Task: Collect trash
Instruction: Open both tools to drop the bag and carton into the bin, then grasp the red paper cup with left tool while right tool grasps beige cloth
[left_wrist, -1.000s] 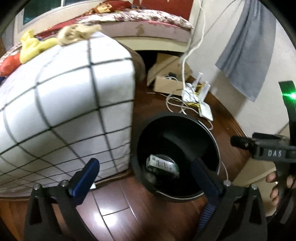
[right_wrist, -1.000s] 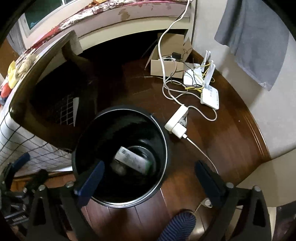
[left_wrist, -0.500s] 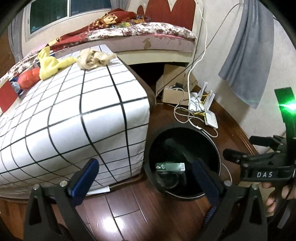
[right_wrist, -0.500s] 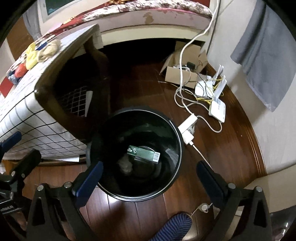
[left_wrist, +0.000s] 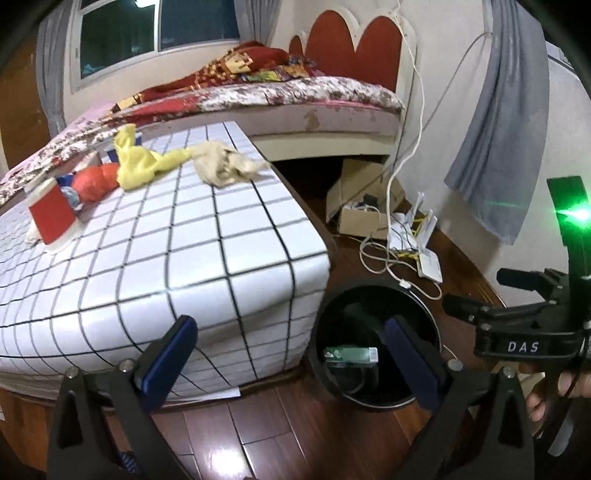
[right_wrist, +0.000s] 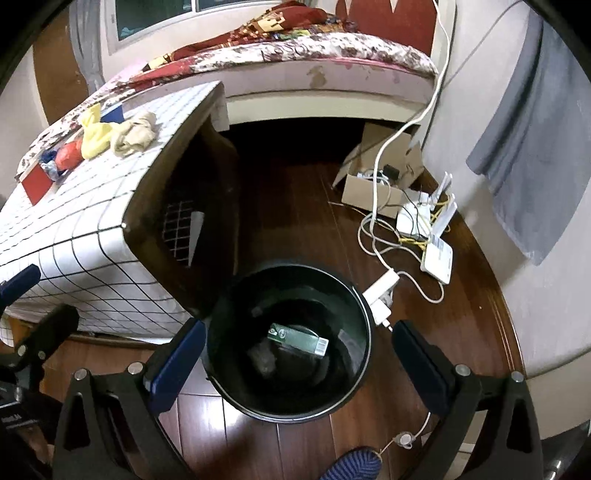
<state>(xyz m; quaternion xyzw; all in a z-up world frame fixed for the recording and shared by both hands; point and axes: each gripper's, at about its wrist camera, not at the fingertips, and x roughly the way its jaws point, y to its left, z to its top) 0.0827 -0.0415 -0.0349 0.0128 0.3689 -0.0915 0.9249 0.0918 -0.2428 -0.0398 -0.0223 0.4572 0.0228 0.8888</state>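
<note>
Because the bin (right_wrist: 291, 347) on the floor beside the tabletop (left_wrist: 184, 236) already holds a green box (right_wrist: 298, 339), both grippers, left (left_wrist: 291, 360) and right (right_wrist: 295, 363), hang over it with jaws apart and empty, while rags (left_wrist: 225, 166) wait on the tabletop.

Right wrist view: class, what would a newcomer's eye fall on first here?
Most likely the black bin on the wooden floor, with a green box lying inside it. Next, the white checked table to its left, where crumpled yellow and beige rags lie on top.
</note>
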